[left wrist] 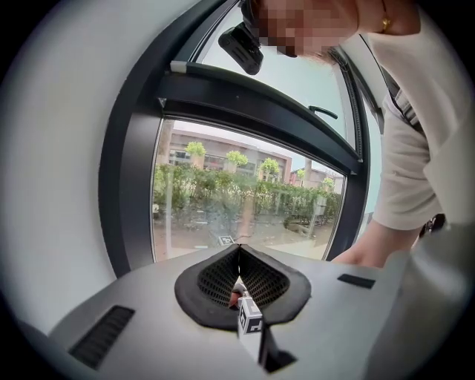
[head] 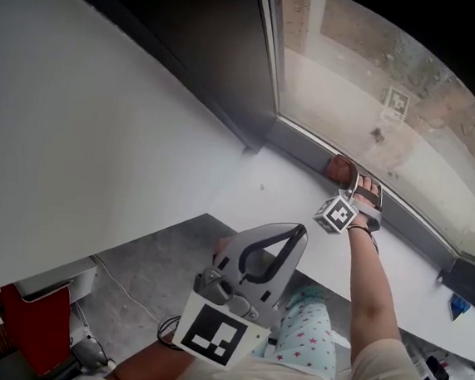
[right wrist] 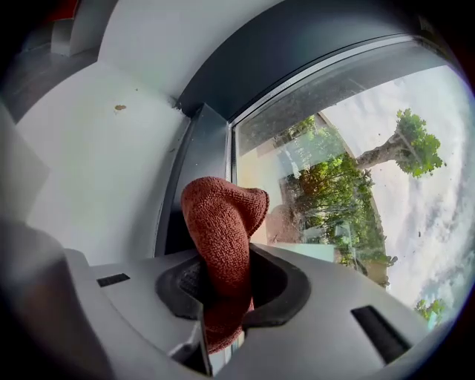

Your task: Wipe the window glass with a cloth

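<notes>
My right gripper (head: 347, 177) reaches over the white sill (head: 279, 193) to the lower left corner of the window glass (head: 357, 79). It is shut on a rust-red cloth (head: 338, 165), which rests against the dark bottom frame. In the right gripper view the cloth (right wrist: 223, 226) sticks up out of the gripper (right wrist: 226, 286), beside the glass (right wrist: 334, 185). My left gripper (head: 299, 231) hangs low in front of the sill, shut and holding nothing. In the left gripper view its jaws (left wrist: 239, 251) meet, pointing at the glass (left wrist: 245, 200).
A white wall (head: 76, 128) runs along the left, meeting the dark window frame (head: 227, 42). Below are a grey floor (head: 147, 256), a red object (head: 36, 324) and a cable. A small blue item (head: 459, 305) lies at the sill's right end.
</notes>
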The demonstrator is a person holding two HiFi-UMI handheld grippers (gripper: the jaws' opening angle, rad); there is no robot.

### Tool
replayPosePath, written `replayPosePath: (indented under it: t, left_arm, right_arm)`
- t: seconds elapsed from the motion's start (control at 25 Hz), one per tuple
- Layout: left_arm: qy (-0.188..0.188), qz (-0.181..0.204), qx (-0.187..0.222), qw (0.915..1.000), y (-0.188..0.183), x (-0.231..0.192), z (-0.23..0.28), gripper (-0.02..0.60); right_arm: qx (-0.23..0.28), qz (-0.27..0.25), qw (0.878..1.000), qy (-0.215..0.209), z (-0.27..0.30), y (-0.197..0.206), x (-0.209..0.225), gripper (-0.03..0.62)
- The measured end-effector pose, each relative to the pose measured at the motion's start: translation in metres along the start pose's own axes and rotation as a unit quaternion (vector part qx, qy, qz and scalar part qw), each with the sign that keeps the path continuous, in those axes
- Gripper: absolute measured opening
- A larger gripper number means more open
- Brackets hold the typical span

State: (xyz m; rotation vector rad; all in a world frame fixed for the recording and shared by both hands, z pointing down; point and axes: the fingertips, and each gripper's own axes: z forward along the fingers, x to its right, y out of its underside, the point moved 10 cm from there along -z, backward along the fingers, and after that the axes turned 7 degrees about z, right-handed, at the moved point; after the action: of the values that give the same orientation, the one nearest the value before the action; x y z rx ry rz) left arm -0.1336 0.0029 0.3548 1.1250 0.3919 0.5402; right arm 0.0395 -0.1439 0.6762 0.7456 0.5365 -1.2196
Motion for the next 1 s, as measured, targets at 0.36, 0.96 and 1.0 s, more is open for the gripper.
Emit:
replayPosePath:
  t: [0.36,0.96,1.0]
  left_arm:
    - [-0.006,0.006,0.034,0.9994,-0.017,0.003,-0.023,0.021]
    - [-0.03,0.019,0.113,0.993,-0.061,0.007,-0.046,0.021]
    - [-0.031,0.019,0.112,0.993,-0.06,0.008,-0.045,0.021]
  right_arm:
    - [0.056,0.134,0.989,0.031,-0.104,-0.029,0.077,0.091]
    - [0.238,0.086,0.922,0.294,-0.297,-0.154,0.294,0.089]
    - [0.239,0.083,0.92,0.298,-0.293,-0.155,0.295,0.089]
